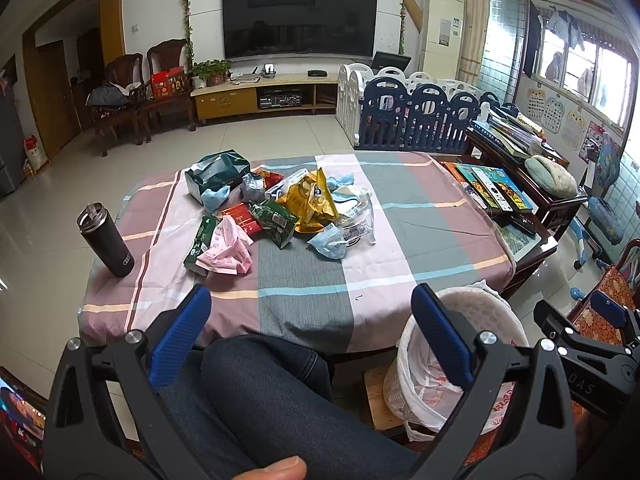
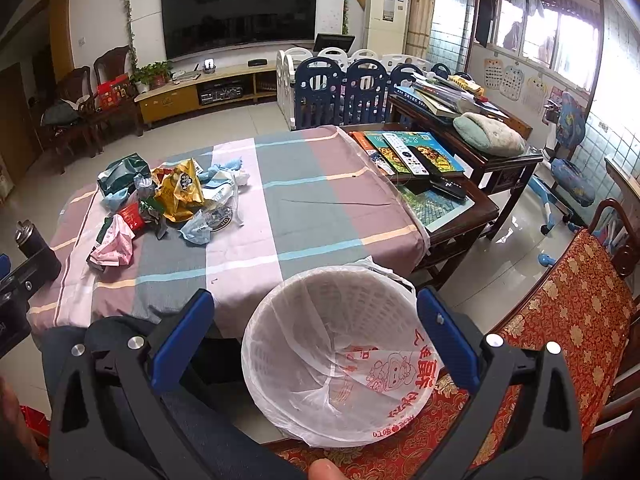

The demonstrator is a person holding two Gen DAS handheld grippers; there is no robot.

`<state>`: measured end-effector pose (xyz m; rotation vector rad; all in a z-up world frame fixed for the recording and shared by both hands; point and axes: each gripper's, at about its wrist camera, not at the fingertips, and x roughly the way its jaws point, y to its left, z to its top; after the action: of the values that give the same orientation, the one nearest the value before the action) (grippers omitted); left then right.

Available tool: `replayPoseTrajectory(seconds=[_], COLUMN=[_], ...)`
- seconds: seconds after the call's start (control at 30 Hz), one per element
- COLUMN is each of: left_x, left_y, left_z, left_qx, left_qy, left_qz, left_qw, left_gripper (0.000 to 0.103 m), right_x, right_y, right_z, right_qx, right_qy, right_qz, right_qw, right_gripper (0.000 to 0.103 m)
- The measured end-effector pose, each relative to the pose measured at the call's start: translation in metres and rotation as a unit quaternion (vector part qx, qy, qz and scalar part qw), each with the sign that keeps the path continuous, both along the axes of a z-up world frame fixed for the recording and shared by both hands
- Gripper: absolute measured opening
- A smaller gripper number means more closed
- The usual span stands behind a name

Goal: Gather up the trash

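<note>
Blue-padded, the left gripper (image 1: 316, 332) and right gripper (image 2: 316, 340) both gape wide, holding nothing. The trash pile (image 1: 276, 208) lies on the table (image 1: 400, 216) ahead of them, left of centre. A lined white basket (image 2: 340, 320) sits directly beneath the right gripper.

Black grippers (image 1: 312, 336), blue finger pads (image 1: 180, 336) (silver screws); dark jeans (image 1: 256, 396).

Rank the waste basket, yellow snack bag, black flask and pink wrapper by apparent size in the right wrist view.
1. Waste basket, largest, though nearest the camera.
2. Yellow snack bag.
3. Pink wrapper and black flask: similar, and the flask is partly hidden, so unranked.
</note>
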<state>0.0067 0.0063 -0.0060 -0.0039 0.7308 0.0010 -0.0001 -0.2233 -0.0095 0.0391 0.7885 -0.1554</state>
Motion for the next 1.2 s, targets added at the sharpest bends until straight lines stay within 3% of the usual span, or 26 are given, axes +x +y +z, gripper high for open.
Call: replayPoseTrajectory(seconds=[1.2], left_x=[0.0033], left_y=[0.0036], left_z=[-0.0066], left_qx=[-0.007], left_qy=[0.009], left_qz=[0.004], left_qw=[0.9999], left_gripper=[0.100], right_x=[0.0015], right_y=[-0.0037], right_z=[-0.0097], right_qx=[-0.002], right_qy=[0.011], right_qz=[-0.009], right_qw=[1.000], right_gripper=[0.100])
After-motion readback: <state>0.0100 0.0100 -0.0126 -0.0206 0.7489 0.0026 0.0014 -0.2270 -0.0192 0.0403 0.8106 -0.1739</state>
